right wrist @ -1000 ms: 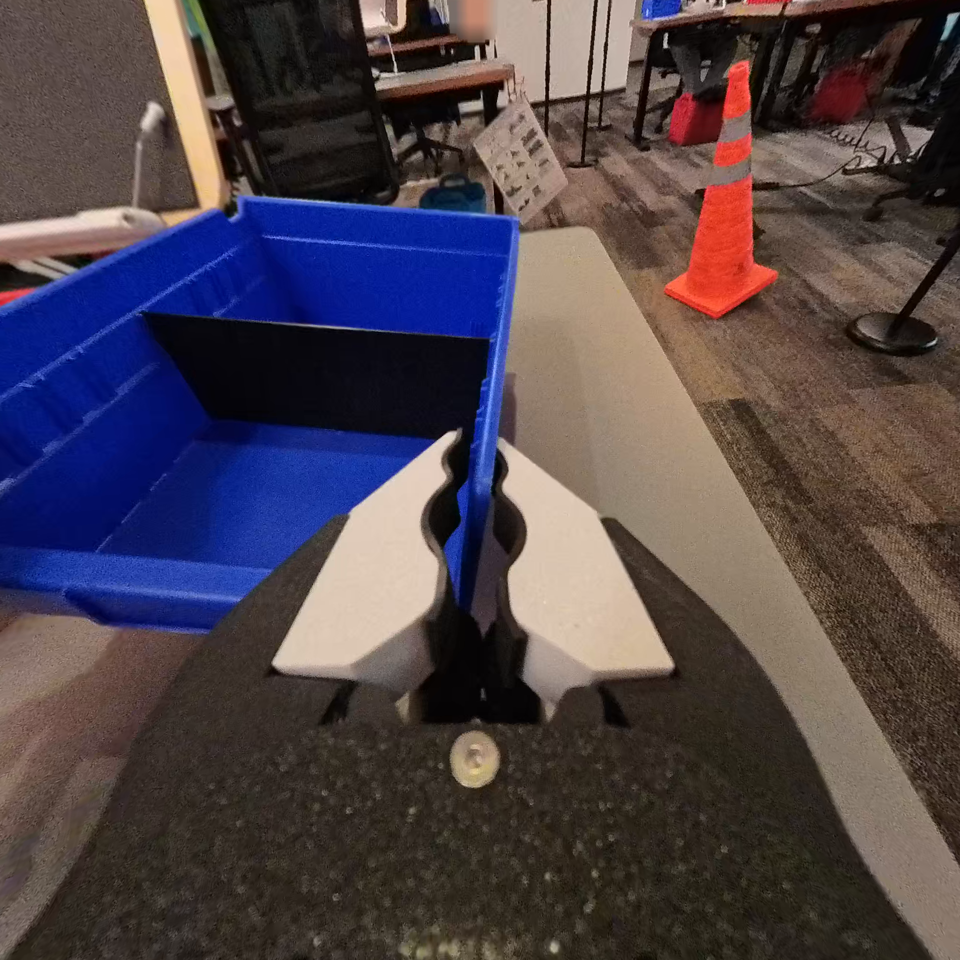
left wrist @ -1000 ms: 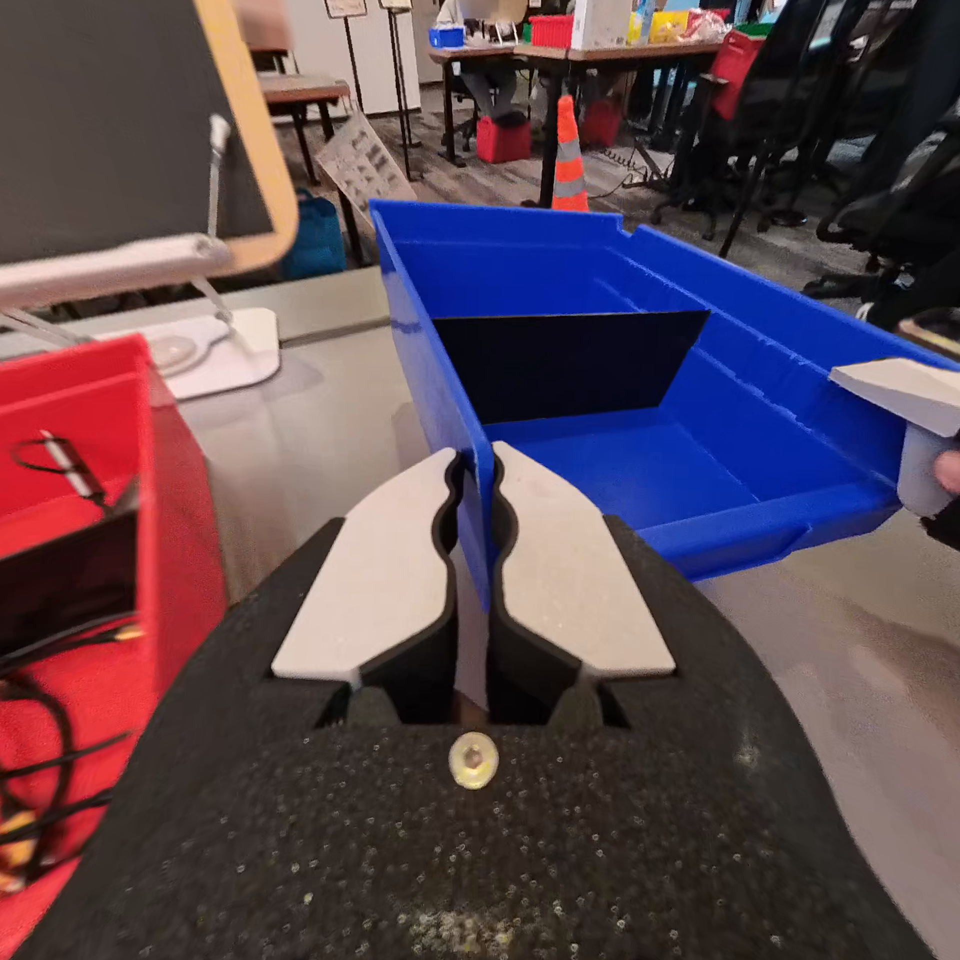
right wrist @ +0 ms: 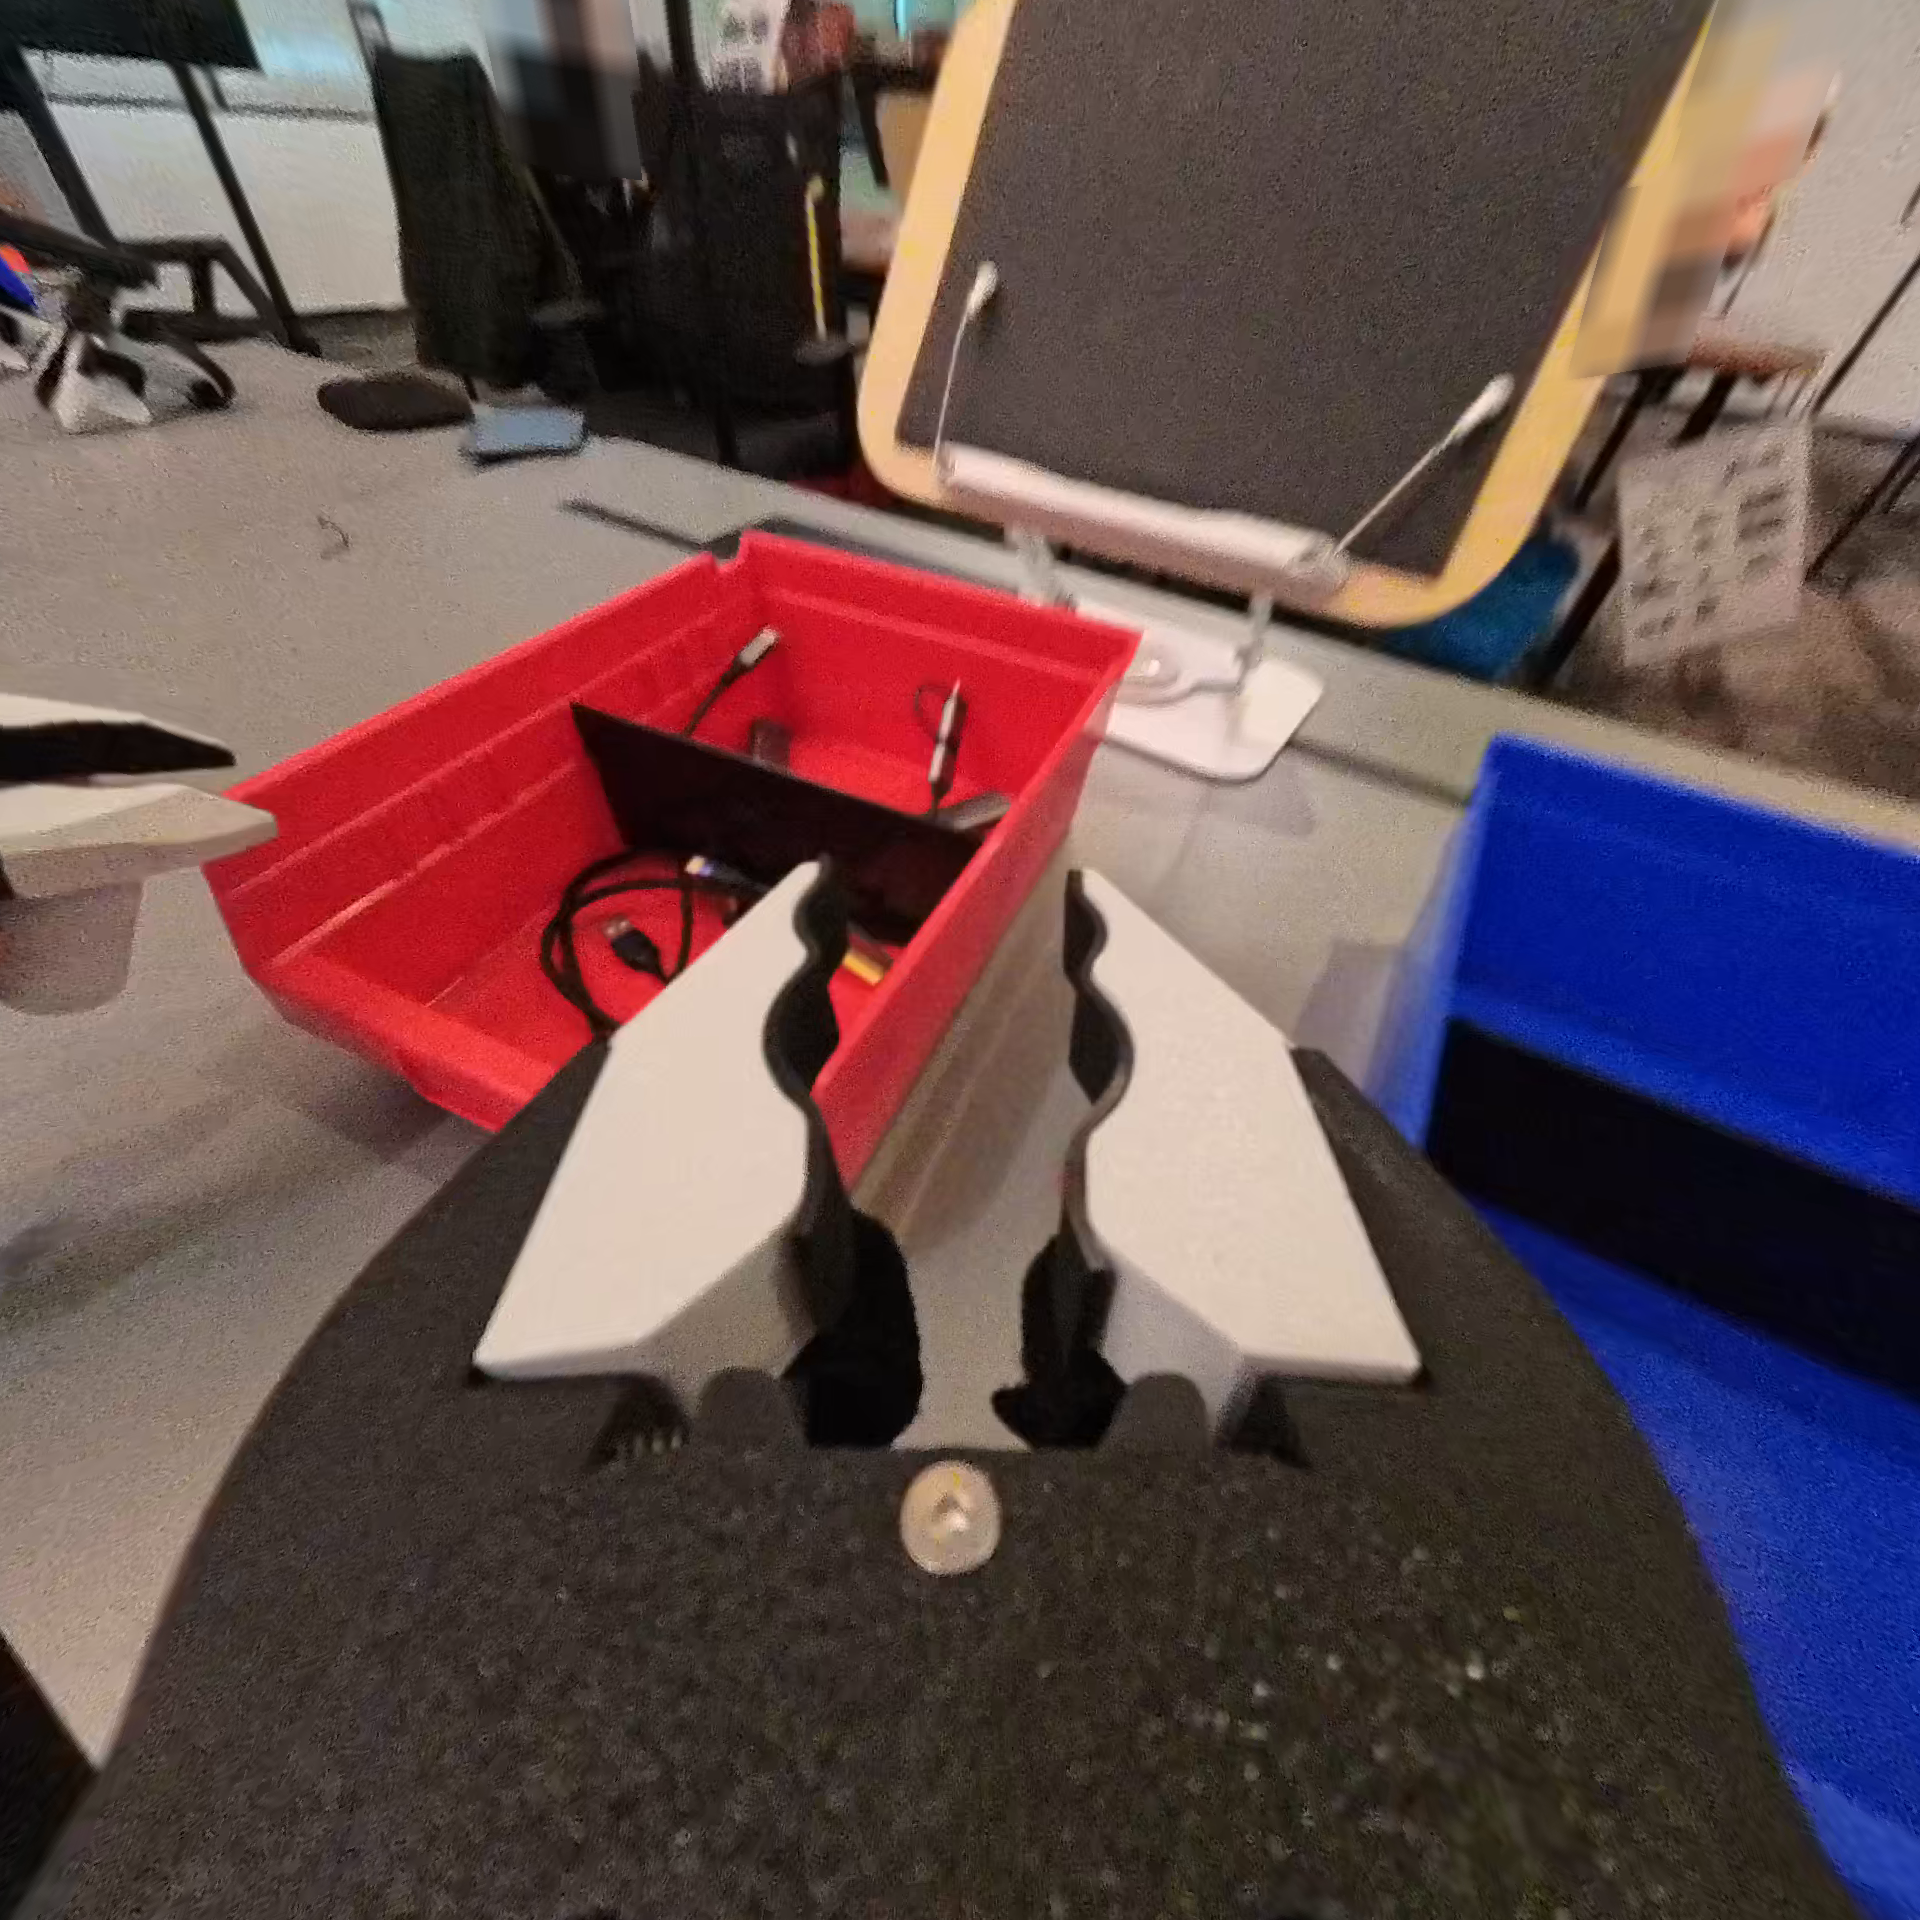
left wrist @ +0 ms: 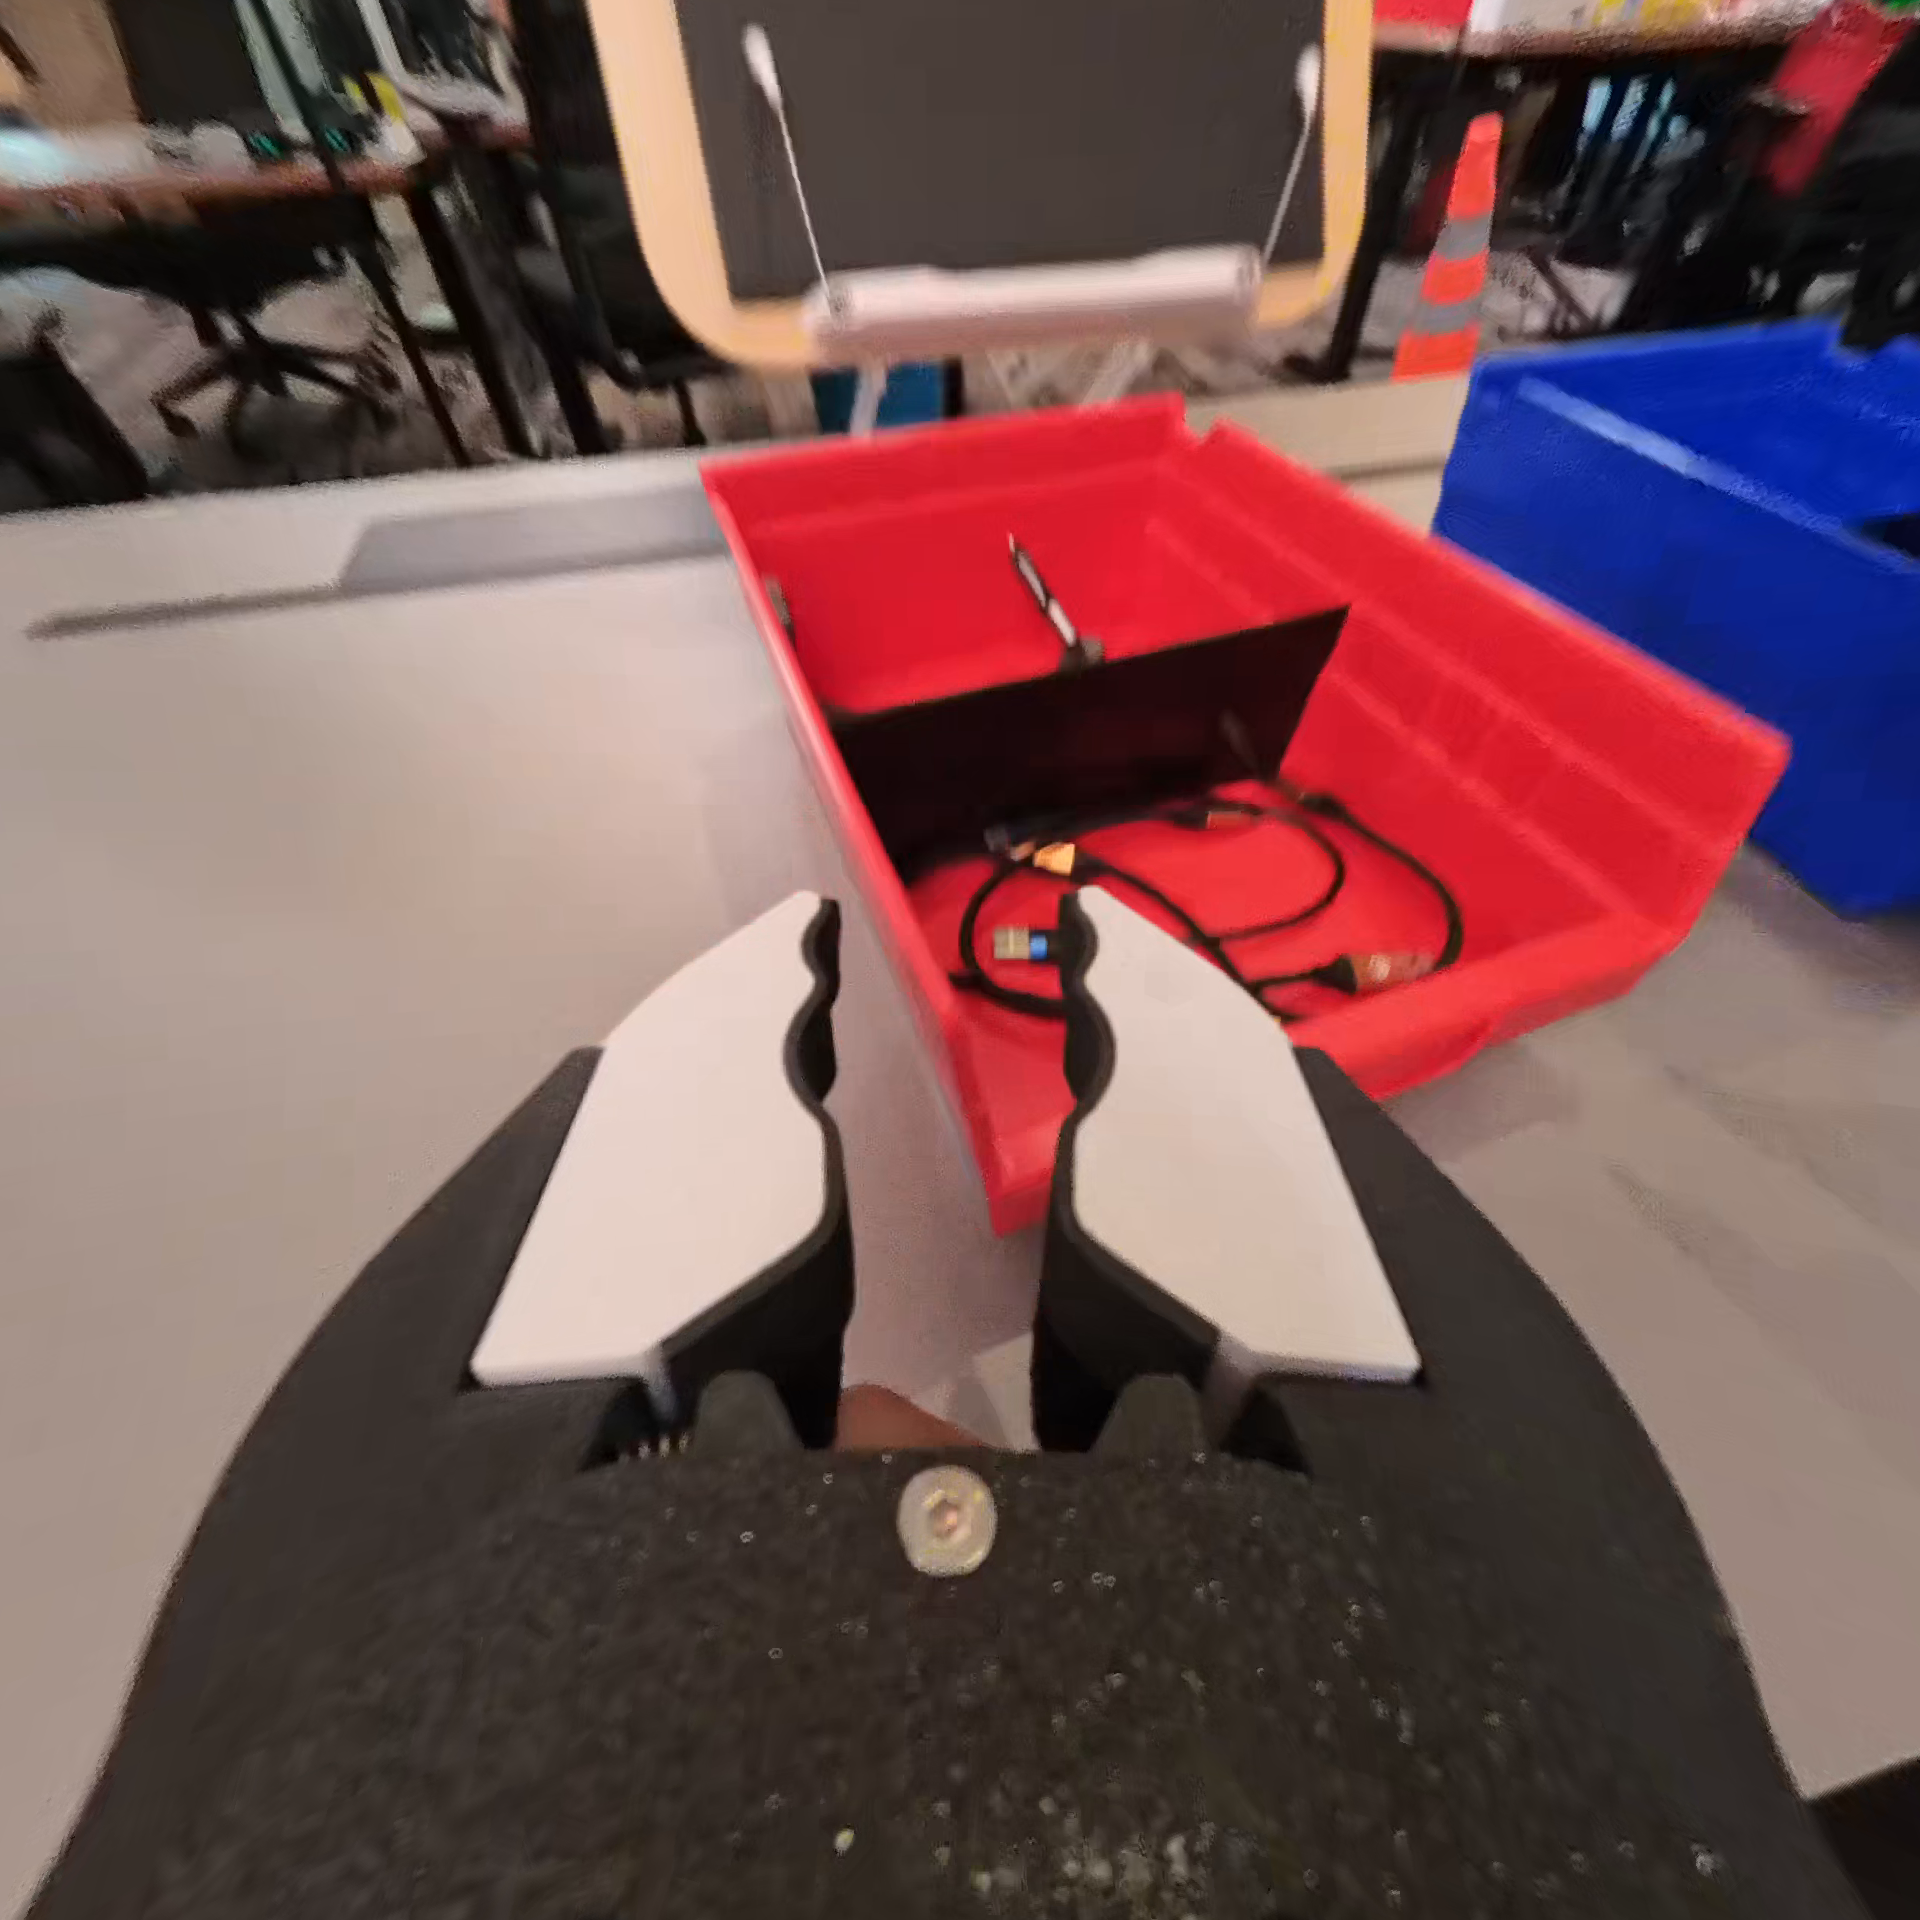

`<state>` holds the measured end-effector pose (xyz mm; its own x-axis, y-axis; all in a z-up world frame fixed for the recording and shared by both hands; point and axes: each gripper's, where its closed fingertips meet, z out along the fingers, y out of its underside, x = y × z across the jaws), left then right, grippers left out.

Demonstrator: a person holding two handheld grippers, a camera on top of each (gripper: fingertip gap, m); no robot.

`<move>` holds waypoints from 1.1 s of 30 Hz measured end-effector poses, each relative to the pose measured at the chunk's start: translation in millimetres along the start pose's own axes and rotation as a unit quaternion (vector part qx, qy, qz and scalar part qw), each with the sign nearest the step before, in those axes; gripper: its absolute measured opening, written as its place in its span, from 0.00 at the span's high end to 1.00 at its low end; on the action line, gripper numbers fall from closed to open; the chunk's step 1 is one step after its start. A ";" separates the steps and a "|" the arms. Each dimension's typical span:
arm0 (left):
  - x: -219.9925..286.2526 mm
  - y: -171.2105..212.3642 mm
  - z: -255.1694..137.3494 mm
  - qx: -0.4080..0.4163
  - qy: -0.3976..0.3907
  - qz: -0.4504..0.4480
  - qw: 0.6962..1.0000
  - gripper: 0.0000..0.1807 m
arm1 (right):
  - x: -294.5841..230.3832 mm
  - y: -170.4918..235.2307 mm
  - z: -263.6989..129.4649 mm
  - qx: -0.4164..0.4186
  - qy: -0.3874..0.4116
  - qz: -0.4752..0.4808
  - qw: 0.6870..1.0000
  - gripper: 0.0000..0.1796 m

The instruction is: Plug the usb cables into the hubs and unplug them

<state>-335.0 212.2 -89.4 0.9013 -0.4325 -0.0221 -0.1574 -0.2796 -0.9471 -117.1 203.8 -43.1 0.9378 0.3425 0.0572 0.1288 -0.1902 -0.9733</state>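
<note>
Left gripper (left wrist: pixel 951 914): fingers (left wrist: pixel 686 1132) released, nothing between, straddling near-left wall of red bin (left wrist: pixel 1538 727) at 12 o'clock. Bin sits on grey bench (left wrist: pixel 312 883). Black divider (left wrist: pixel 1081 727) crosses bin; coiled black usb cables (left wrist: pixel 1226 914) lie in near compartment, more connectors behind divider.

Right gripper (right wrist: pixel 945 883): fingers (right wrist: pixel 1226 1143) released, empty, either side of bin's right wall (right wrist: pixel 935 997). Blue bin (right wrist: pixel 1683 935) at 3 o'clock. Framed board on white stand (right wrist: pixel 1247 260) at 12 o'clock, beyond bins.
</note>
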 end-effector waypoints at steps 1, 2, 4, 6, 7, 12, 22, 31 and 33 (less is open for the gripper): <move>-1.6 13.1 5.8 -0.017 0.010 0.006 1.000 0.79 | -7.1 18.1 13.8 -0.031 0.019 0.031 0.999 0.76; -2.1 24.1 11.4 -0.026 0.023 0.004 0.999 0.79 | -12.4 35.5 24.7 -0.053 0.031 0.067 0.996 0.75; -1.4 41.1 22.0 -0.045 0.055 -0.015 0.997 0.80 | -27.3 63.8 41.0 -0.083 0.026 0.112 0.990 0.67; -0.7 46.0 30.3 -0.057 0.077 -0.020 0.995 0.82 | -30.0 83.4 51.5 -0.106 0.058 0.083 0.989 0.77; -2.1 43.8 33.3 -0.053 0.075 -0.021 0.996 0.89 | -33.6 87.0 55.6 -0.109 0.064 0.064 0.990 0.84; -28.3 43.9 33.3 -0.060 -0.040 0.015 0.997 0.97 | -42.3 76.3 64.2 -0.091 0.102 0.089 0.987 0.96; -127.9 18.8 -19.9 -0.018 -0.104 0.033 0.994 0.98 | -136.9 9.6 102.7 -0.012 0.097 0.053 0.994 0.97; -247.6 57.9 -46.1 -0.053 -0.094 0.024 0.994 0.98 | -243.1 8.8 168.7 -0.030 0.062 0.028 0.997 0.97; -261.0 64.4 -42.9 -0.061 -0.110 0.020 0.992 0.98 | -254.8 23.7 176.0 -0.055 0.035 0.053 0.996 0.96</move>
<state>-597.7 270.3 -130.9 0.9573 -0.2522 -0.1410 -0.2308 -0.3740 -0.8982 -409.7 273.9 -119.9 0.9678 0.2505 -0.0257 0.0586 -0.3233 -0.9445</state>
